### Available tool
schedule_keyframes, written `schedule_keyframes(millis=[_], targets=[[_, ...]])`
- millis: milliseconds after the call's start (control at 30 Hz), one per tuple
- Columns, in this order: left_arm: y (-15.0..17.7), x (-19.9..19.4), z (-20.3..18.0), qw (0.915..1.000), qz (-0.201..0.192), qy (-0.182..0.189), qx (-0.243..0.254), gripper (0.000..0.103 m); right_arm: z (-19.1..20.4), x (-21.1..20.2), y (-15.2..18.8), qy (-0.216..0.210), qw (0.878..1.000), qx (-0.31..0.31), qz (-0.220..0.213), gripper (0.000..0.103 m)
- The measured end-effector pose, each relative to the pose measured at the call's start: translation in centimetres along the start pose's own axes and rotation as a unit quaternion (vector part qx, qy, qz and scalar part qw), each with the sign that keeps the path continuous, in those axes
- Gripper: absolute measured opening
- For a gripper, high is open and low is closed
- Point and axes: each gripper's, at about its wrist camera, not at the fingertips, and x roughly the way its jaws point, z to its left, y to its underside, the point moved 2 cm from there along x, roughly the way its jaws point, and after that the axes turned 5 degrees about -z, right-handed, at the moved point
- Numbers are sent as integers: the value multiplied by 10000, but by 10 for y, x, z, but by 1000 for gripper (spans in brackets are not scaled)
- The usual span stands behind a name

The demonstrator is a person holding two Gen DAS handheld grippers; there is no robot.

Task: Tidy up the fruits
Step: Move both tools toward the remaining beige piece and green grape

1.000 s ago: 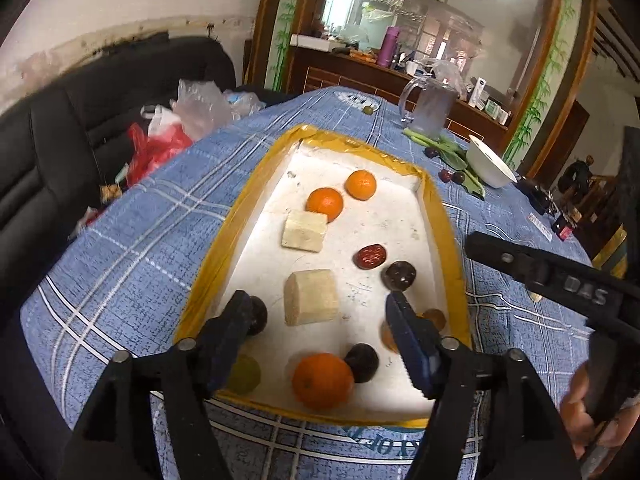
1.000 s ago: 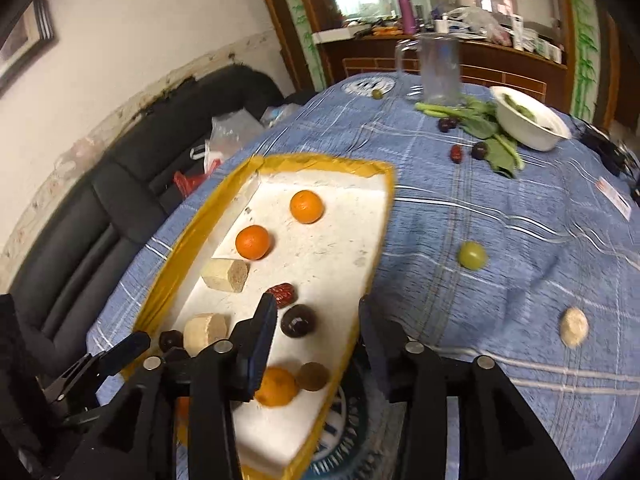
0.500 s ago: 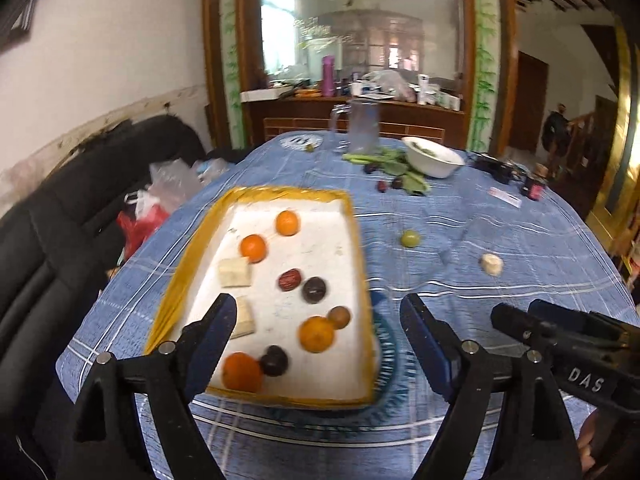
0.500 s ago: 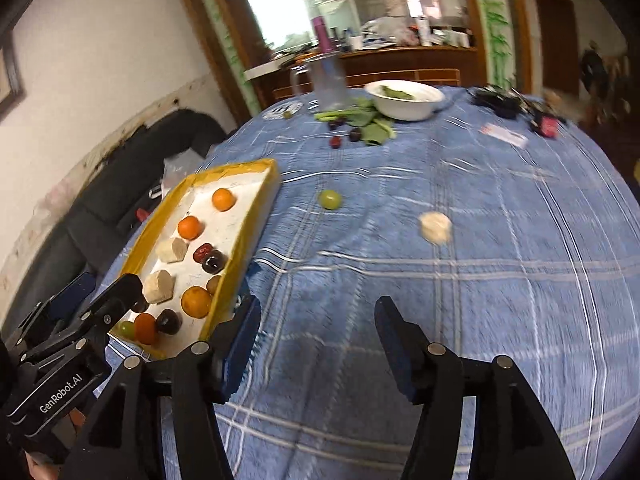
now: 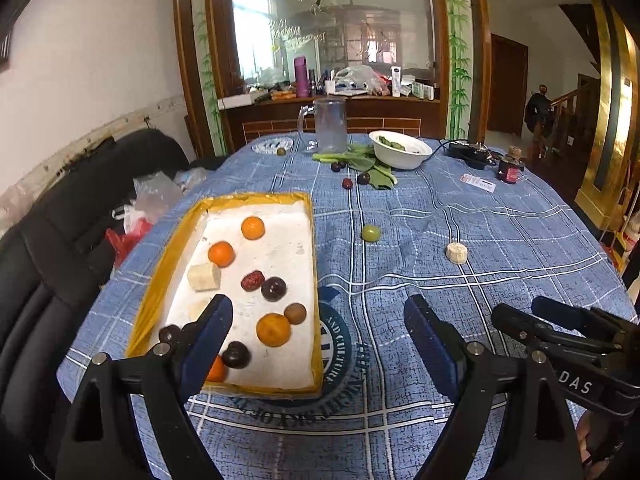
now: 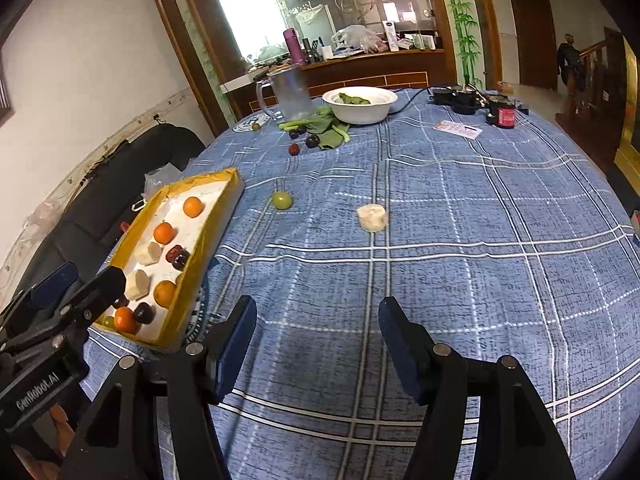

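a blue plaid tablecloth (image 6: 440,240) covers the table. the yellow-rimmed tray (image 5: 308,240) on its left side holds oranges, dark plums and pale chunks. a green grape (image 6: 281,200) and a pale chunk (image 6: 372,217) lie apart on the cloth. the left gripper (image 5: 318,334) and right gripper (image 6: 318,334) have just been opening, nothing between their jaws.

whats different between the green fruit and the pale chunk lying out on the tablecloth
The green fruit is round, smooth and yellow-green; the pale chunk is a stubby cream cylinder with a flat cut top. The green fruit lies nearer the yellow tray; the pale chunk lies further out to the right, more in line with the right gripper. Both rest loose on the blue checked tablecloth, outside the tray, untouched.
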Motion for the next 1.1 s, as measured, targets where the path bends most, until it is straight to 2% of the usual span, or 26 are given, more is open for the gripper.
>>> schedule_keyframes(millis=[167,333,533,833,1100], targets=[[2,12,6,9996,149,18,-219,87,-19,1,-1,138,9998,109,70,68],[6,23,-1,9996,247,-30,-137,87,-34,9,1,105,9990,371,210,68],[6,25,-5,9997,153,-189,48,87,-25,22,8,123,9989,265,364,68],[9,32,3,9994,280,-149,-101,87,-9,34,16,180,9986,23,489,68],[9,32,4,9994,286,-143,-116,87,-10,37,21,279,9987,-3,426,68]])
